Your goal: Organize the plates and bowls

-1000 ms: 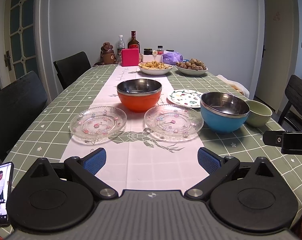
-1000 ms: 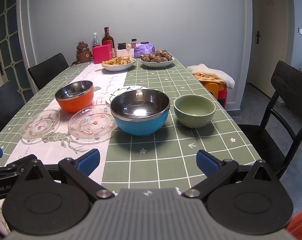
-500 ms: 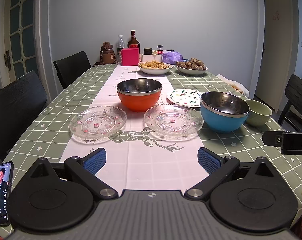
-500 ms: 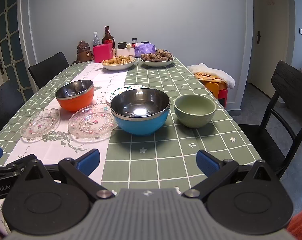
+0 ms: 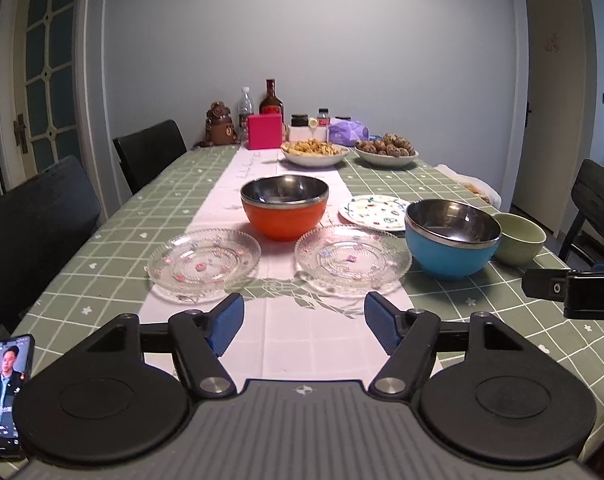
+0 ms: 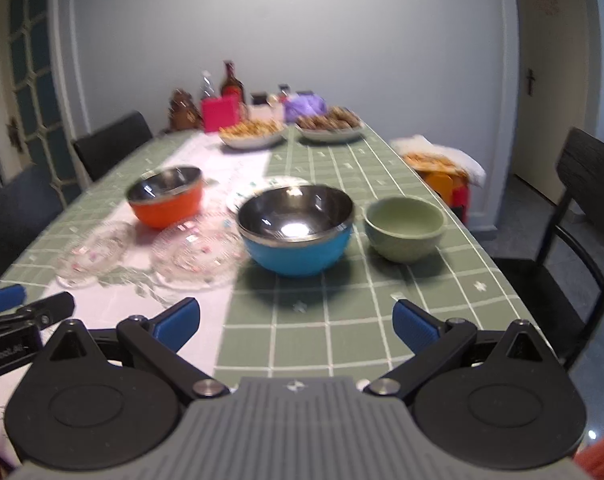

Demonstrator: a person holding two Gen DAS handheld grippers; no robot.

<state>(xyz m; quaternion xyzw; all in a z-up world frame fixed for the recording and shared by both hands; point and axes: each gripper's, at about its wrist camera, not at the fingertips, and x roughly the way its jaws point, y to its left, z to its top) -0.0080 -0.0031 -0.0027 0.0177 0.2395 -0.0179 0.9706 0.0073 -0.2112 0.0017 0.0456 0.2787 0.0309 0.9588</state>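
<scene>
Near the table's front edge, the left gripper point(image 5: 304, 322) is closing on nothing and the right gripper point(image 6: 296, 322) gapes empty. Ahead, two clear patterned glass plates point(image 5: 204, 259) point(image 5: 353, 257) lie side by side; thin, slick rims could slip or chip against the orange steel-lined bowl point(image 5: 284, 206).

Table point(image 5: 102, 248) in green checked cloth: white runner point(image 5: 302, 320), glass plates point(image 5: 204, 260), bowls point(image 5: 450, 236), phone point(image 5: 6, 392)

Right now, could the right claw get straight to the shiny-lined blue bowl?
Probably yes. The right claw is open and empty, and only bare green checked tablecloth lies between it and the steel-lined blue bowl, which sits straight ahead.
</scene>
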